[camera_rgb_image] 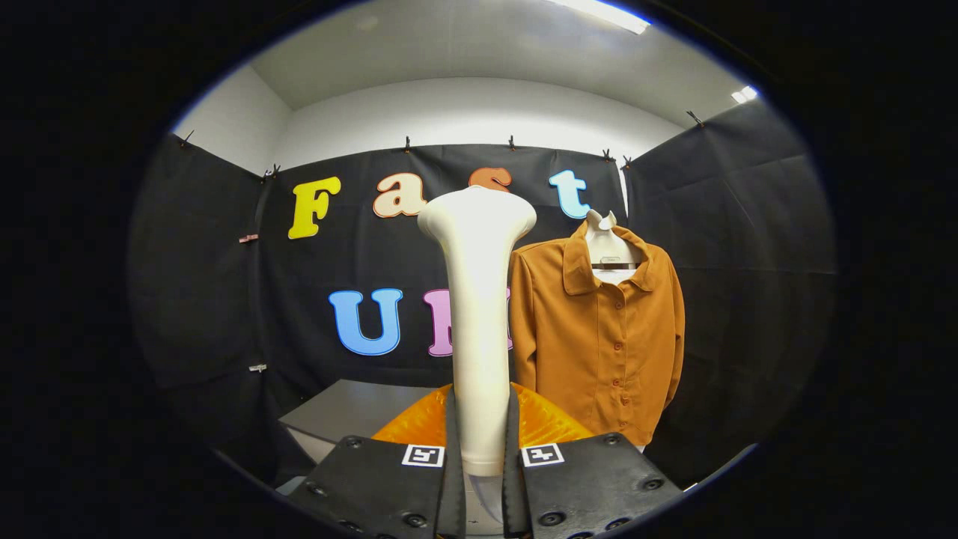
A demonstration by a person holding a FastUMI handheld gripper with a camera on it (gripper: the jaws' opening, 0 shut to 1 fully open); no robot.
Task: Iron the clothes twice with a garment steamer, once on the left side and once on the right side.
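A cream-white garment steamer (477,299) stands upright between my fingers, its wide head at the top. My gripper (479,442) is shut on the steamer's handle, one finger (451,442) pressing each side. Beyond the fingers and to the right hangs an orange-brown buttoned shirt (599,337) on a white hanger form (610,247), facing me. The steamer head is to the left of the shirt's collar and apart from the cloth.
An orange translucent piece (550,423) lies just behind the steamer's handle, above the fingers. A grey table top (344,412) sits lower left of it. Black cloth walls close the booth on three sides.
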